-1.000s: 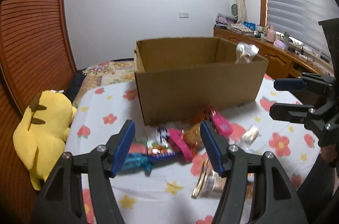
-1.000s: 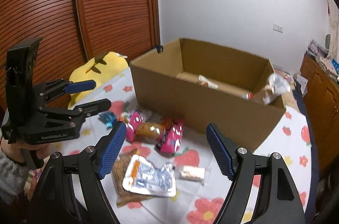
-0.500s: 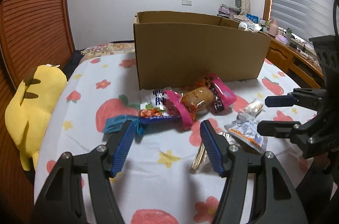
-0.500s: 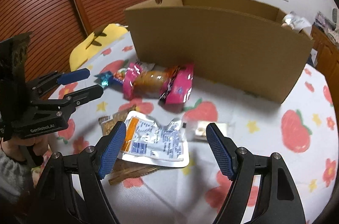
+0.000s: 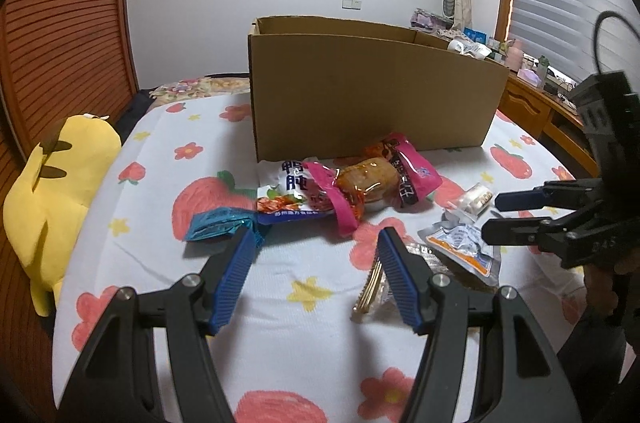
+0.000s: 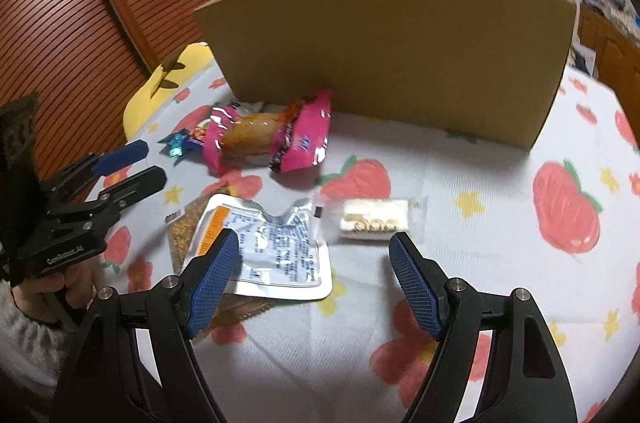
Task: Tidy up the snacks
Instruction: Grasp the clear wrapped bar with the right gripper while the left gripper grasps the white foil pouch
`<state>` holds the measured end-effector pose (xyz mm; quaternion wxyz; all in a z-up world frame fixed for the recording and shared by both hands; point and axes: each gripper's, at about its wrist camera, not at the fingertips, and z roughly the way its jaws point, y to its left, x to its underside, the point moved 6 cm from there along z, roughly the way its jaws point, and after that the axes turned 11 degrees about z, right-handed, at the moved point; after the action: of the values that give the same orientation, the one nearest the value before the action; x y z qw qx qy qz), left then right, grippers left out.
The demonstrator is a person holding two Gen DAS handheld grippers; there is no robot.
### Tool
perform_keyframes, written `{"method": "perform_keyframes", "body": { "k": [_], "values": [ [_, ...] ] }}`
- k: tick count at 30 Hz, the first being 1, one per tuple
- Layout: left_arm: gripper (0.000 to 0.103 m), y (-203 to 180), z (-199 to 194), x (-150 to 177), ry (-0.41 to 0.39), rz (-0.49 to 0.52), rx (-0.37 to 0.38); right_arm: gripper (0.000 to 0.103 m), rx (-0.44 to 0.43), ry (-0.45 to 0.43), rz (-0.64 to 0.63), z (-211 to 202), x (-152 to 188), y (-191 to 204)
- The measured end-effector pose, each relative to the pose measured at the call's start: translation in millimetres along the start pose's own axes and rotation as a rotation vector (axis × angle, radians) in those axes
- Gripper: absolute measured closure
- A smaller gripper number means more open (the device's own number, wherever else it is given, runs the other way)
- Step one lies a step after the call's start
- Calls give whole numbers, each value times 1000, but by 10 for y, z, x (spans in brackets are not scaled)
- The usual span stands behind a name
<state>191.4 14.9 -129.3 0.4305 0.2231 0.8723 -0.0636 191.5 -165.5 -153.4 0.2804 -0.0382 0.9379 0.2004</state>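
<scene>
Hovering over scattered snacks on a flower-print cloth (image 5: 168, 151), both grippers gaping and holding nothing.

Left gripper (image 5: 316, 271) spread partway over bare cloth: blue wrapper (image 5: 218, 225) just beyond its left pad, pink packet (image 5: 372, 183) farther ahead, lying close against the front wall of the cardboard box (image 5: 372, 95), a white-and-blue packet (image 5: 286, 195) tucked under the pink one's left end. Right gripper (image 6: 316, 279) spread wider, silver pouch (image 6: 272, 243) reaching between the pads from the left and partly covered by the left pad, resting on a brown granular packet (image 6: 184, 227); small white wrapped bar (image 6: 374, 219) just past the right pad, apart from it. Yellow plush toy (image 5: 52, 191) off at the cloth's left edge.
</scene>
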Motion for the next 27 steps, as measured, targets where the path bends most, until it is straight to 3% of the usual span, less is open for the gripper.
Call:
{"method": "perform_keyframes", "body": {
  "k": [9, 15, 17, 20, 27],
  "values": [
    [39, -17, -54, -16, -15, -12, 12, 27, -23, 30, 72, 151, -205, -144],
    [39, -88, -73, -20, -14, -17, 36, 52, 54, 30, 20, 211, -292, -195],
    [39, -128, -69, -22, -11, -23, 51, 69, 93, 26, -12, 215, -298, -211],
    [39, -206, -86, -45, -14, -25, 73, 83, 142, 19, -56, 212, -276, -258],
    [39, -455, -44, -190, 2, 35, 137, 83, 172, 19, -125, 190, -224, -246]
  ]
}}
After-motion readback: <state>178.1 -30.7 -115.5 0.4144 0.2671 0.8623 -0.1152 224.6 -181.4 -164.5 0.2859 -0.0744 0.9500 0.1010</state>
